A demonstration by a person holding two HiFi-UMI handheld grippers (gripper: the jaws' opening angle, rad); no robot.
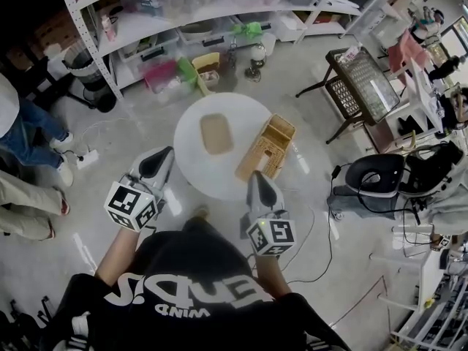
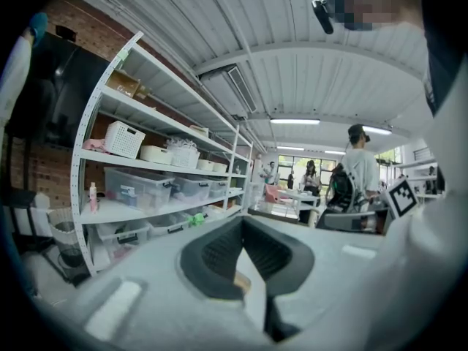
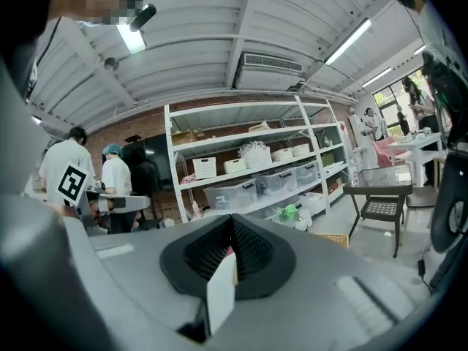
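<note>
Two tools are hanging at the near edge of the round white surface (image 1: 191, 168), and both are showing their dark pads pressed together at the tips with nothing pinched between them. The left tool (image 1: 164, 156) is hovering off the near left edge, apart from everything on top. The right tool (image 1: 258, 178) is hovering at the near right edge, just beside the near end of the woven basket (image 1: 267, 148), which is the thing closest to it.

That basket is lying along the right edge of the surface, with its outer side apparently reaching past the rim. A shallow tan tray (image 1: 216, 134) is lying flat near the middle, apart from the basket.

The basket is looking light and fairly stiff, and its rough weave should be giving closed pads good friction. Its thin wall may be flexing under a hard squeeze, so the rim of the near short wall seems the best place to take hold. The tray is looking light and rigid but low-sided, offering only its rim.

Beyond the far edge, white shelving (image 1: 146, 28) is standing with bins on it, and a dark side table (image 1: 358, 82) is standing well off to the right.
</note>
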